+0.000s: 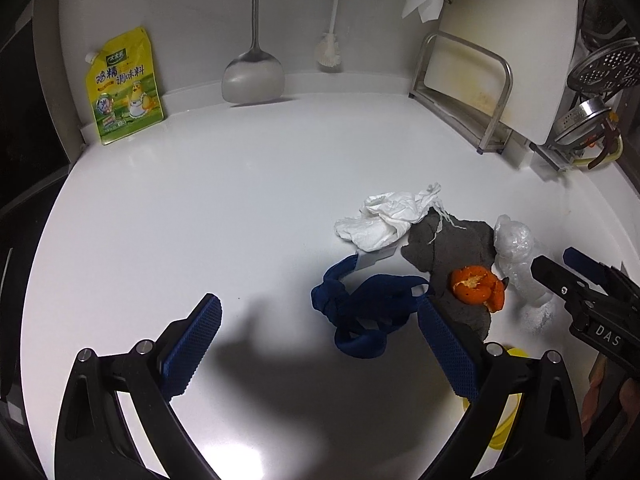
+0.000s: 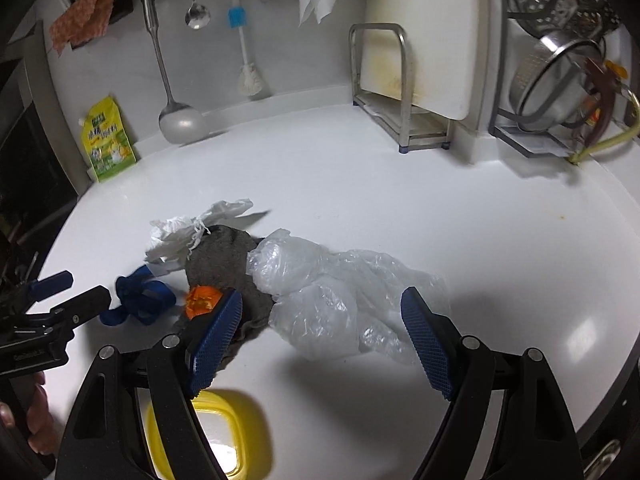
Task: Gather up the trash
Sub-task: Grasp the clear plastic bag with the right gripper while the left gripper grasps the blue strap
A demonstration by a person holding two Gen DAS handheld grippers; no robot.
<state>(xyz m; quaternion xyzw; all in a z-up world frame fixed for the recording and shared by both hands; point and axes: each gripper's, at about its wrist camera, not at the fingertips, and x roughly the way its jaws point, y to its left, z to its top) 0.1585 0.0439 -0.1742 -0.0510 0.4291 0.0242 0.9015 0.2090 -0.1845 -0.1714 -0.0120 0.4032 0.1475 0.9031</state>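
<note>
A pile of trash lies on the white counter (image 1: 200, 208): a crumpled white tissue (image 1: 384, 220), a grey rag (image 1: 452, 248), an orange peel (image 1: 476, 284) on the rag, a blue fabric strap (image 1: 368, 312) and a clear plastic bag (image 2: 340, 292). My left gripper (image 1: 320, 344) is open and empty, its right finger next to the strap. My right gripper (image 2: 322, 336) is open, its fingers either side of the plastic bag, just short of it. The tissue (image 2: 188, 232), rag (image 2: 224, 256), peel (image 2: 202, 300) and strap (image 2: 140, 296) also show in the right wrist view.
A yellow container (image 2: 208, 436) sits at the counter's near edge below my right gripper. A yellow seasoning pouch (image 1: 124, 88), a ladle (image 1: 252, 76) and a brush (image 1: 330, 40) are at the back wall. A cutting board in a metal rack (image 2: 400, 92) and a dish rack (image 2: 560, 92) stand at the right.
</note>
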